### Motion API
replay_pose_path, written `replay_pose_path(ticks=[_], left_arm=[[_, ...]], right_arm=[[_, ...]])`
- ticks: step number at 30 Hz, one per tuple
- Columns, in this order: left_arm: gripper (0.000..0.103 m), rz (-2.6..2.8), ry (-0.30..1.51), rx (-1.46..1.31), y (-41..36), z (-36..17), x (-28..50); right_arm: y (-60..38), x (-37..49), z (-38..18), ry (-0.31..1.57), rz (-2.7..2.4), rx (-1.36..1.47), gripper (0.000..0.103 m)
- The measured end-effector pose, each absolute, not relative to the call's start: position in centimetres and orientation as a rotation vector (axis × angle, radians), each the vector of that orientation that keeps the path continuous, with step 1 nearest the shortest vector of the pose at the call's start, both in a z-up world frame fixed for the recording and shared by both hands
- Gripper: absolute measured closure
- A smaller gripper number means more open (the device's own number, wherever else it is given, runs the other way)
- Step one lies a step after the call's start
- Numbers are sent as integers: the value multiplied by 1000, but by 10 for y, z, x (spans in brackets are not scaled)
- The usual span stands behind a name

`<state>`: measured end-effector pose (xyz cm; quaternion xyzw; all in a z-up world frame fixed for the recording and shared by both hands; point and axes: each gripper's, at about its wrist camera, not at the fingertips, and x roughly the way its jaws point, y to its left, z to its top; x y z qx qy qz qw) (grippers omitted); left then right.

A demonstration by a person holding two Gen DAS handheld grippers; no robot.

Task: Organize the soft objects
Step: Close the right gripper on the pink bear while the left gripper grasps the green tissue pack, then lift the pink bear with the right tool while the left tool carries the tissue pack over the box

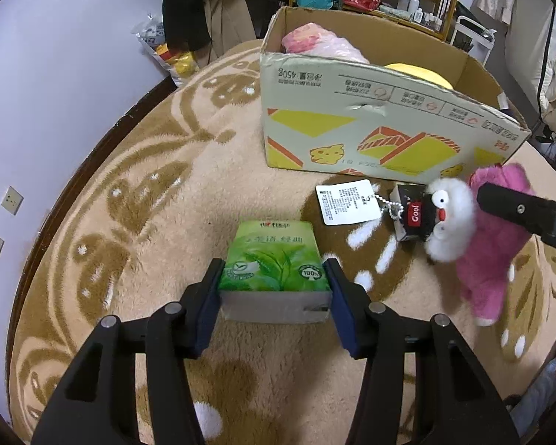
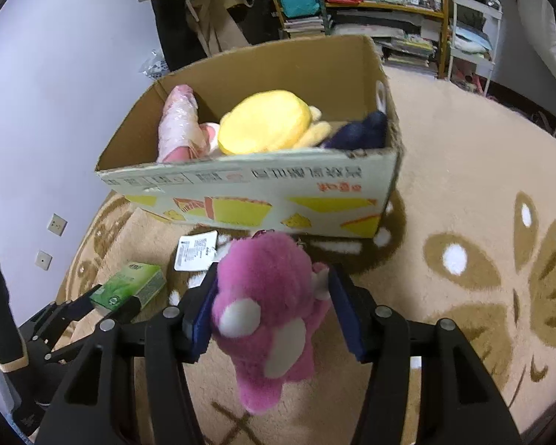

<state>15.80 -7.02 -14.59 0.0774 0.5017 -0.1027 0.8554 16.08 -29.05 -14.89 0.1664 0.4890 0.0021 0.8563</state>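
1. Down on the patterned rug (image 1: 137, 170), the left claw (image 1: 274, 274) has its two blue pads against the sides of a green tissue pack (image 1: 274, 259), which rests on the rug between them.
2. Meanwhile the right claw (image 2: 272, 293) is closed on a pink plush toy (image 2: 267, 315); the toy's body hangs down between the pads, and it looks to be lifted off the rug, though I cannot tell for sure.
3. From the left wrist view, the pink plush toy (image 1: 496, 244) sits at the right, with one black finger of the right claw lying across it.
4. Just beside the pink toy is a white fluffy toy (image 1: 450, 218) with round eyes, touching a small black piece marked "Cool" (image 1: 413, 218).
5. A white paper tag (image 1: 346, 202) lies on the rug, joined to that black piece by a bead chain.
6. Behind these stands an open cardboard box (image 1: 352, 126), well apart from the tissue pack.
7. Inside the box, the right wrist view shows a yellow plush (image 2: 265, 122), a pink item wrapped in clear plastic (image 2: 178, 122) leaning in the left end, and a dark blue soft item (image 2: 363, 131) at the right end.
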Motion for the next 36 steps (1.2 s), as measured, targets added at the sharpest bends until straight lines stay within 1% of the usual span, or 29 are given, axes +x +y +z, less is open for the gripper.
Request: replay_pose_path(ticks=[9, 13, 15, 16, 17, 18, 24, 30, 31, 32, 36], left_arm=[[52, -222, 1058, 150, -66, -151, 162], [52, -214, 1060, 134, -62, -152, 165], [52, -213, 1061, 128, -61, -152, 165], [52, -212, 1060, 129, -61, -152, 164], [52, -210, 1059, 130, -62, -152, 163], [52, -210, 1058, 130, -62, -152, 163], [52, -207, 1061, 132, -62, -152, 163], [52, -201, 1055, 131, -62, -151, 162], [52, -199, 1051, 132, -61, -150, 162], [52, -197, 1047, 133, -61, -150, 162], [52, -190, 1037, 125, -58, -146, 159]], right_arm=[[-304, 153, -158, 1070, -26, 426, 42], [-306, 148, -158, 1065, -38, 415, 42], [-303, 149, -155, 1045, -23, 393, 49], [-302, 150, -154, 1043, -13, 387, 64], [-301, 151, -153, 1039, -8, 375, 83], [-298, 152, -152, 1036, -11, 343, 87], [-300, 155, -155, 1042, -2, 357, 87], [-298, 156, -151, 1025, 2, 328, 91], [-298, 155, -149, 1020, 2, 323, 94], [-297, 154, -148, 1015, 8, 323, 102], [-295, 150, -134, 977, 36, 315, 102]])
